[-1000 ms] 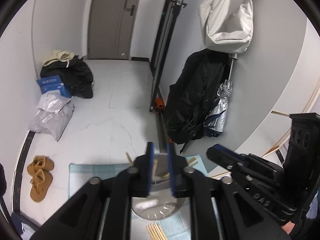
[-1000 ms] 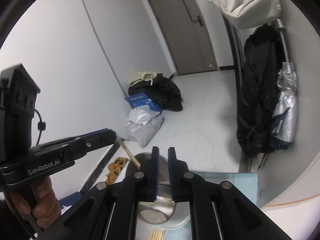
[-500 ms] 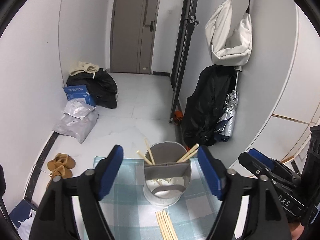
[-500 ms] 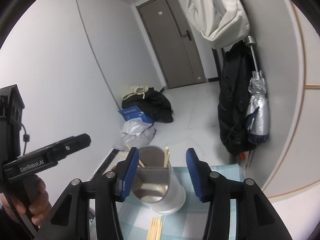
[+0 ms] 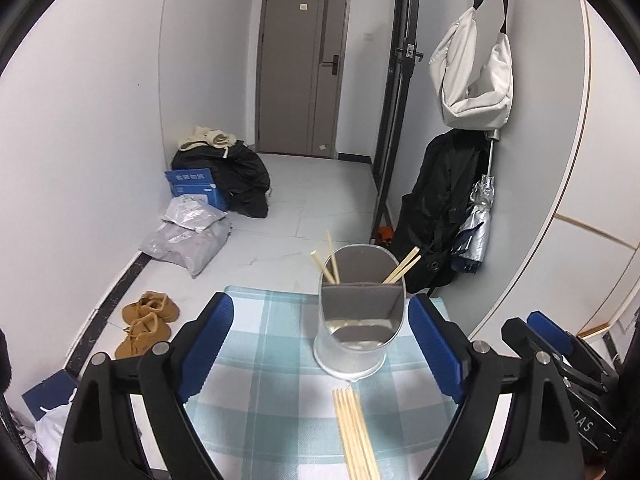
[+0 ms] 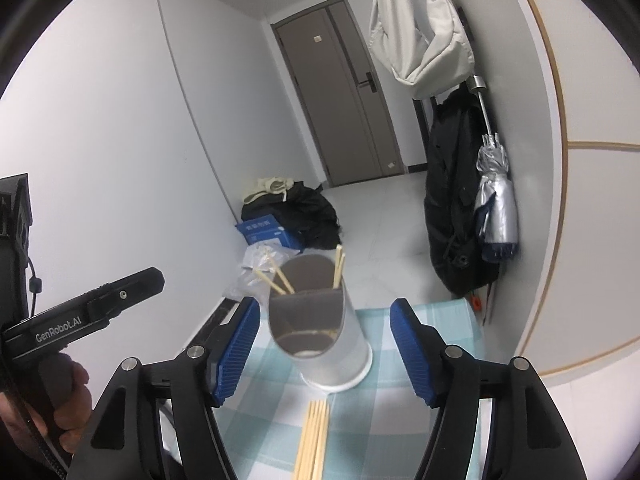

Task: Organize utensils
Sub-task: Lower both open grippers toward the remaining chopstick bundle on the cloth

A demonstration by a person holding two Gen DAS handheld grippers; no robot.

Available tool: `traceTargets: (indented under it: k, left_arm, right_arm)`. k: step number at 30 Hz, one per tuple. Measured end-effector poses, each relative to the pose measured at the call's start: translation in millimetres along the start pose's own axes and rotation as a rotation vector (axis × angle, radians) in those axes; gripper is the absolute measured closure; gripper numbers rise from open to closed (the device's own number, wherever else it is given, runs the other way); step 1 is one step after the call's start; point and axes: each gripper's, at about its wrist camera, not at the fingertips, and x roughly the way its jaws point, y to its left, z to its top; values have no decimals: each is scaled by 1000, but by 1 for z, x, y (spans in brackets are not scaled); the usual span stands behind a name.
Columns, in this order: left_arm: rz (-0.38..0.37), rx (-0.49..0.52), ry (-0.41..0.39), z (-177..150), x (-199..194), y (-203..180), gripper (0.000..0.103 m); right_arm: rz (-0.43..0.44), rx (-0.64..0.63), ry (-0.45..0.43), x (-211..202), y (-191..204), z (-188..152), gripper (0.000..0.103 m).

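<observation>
Checked cloth [image 5: 280,360] bears holder [image 5: 356,320], chopsticks [image 5: 356,432]; both hand-held grippers [image 5: 320,344] [image 6: 324,344] spread, seemingly empty.

The left gripper [image 5: 320,344] hovers with its blue-padded fingers [image 5: 206,344] spread wide, nothing between them. The right gripper [image 6: 325,344] hangs likewise, its fingers [image 6: 236,350] wide apart and empty. A bare hand [image 6: 56,412] grips the left gripper's black handle.

A home entryway: a door [image 5: 298,68] at the end of a tiled floor [image 5: 320,196], shoes [image 5: 146,322] by the wall, a coat [image 5: 444,208], umbrella [image 5: 476,228] and bag [image 5: 476,76] hanging, parcels [image 5: 188,232] piled aside.
</observation>
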Motion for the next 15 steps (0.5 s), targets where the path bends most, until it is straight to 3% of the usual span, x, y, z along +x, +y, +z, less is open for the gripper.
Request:
traceTargets:
  k: [4,15]
  left_arm:
    - [19,-1,-23,-15,-3,2,8]
    - [40,10,38,-53,14,8,7]
  right_arm:
    - [-8,-29,8,0,4,-16,27]
    - [-43,-36,91,16,0,-62,19]
